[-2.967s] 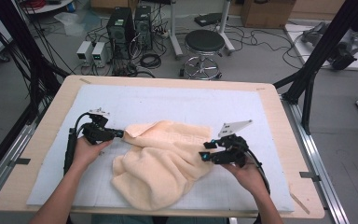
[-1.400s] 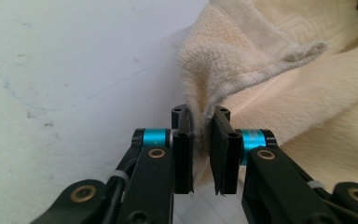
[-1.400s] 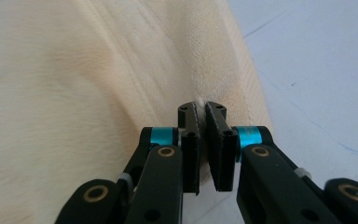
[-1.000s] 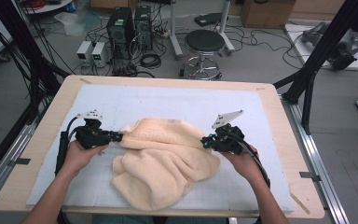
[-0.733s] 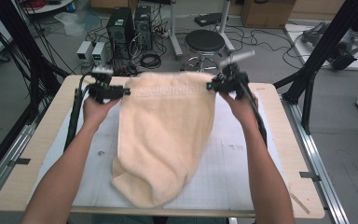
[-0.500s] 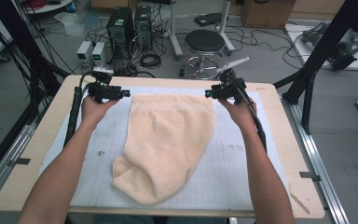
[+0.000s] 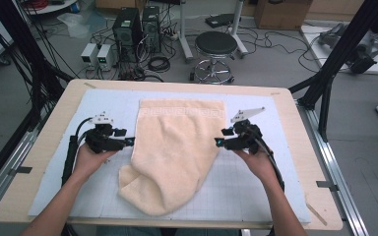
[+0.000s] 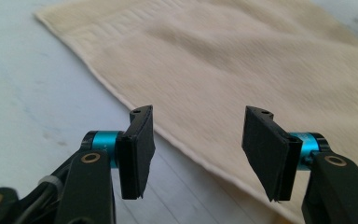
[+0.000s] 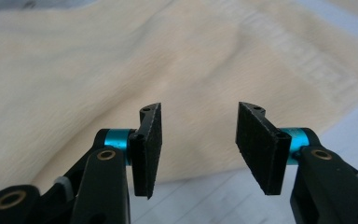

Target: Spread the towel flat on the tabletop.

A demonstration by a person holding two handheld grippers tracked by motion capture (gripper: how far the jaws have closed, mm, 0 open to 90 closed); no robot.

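While the wooden tabletop point(image 7: 44, 147) and its pale gridded mat point(image 7: 256, 187) carry everything, the cream towel point(image 7: 177, 142) lies spread flat between the two sets of jaws, its patterned far hem squared off and its near end bunched in a loose fold. The left gripper point(image 7: 128, 141) sits just beside the towel's left edge, jaws apart with nothing between them; in the left gripper view that edge runs just ahead of the open jaws point(image 8: 196, 140). The right gripper point(image 7: 218, 142) faces the opposite edge, jaws likewise apart and empty, the towel just ahead of them. Both sets of jaws have just been opening. I judge the spreading step done and a fold about to begin: the next move calls for each gripper to close on a side edge or on the rumpled near end
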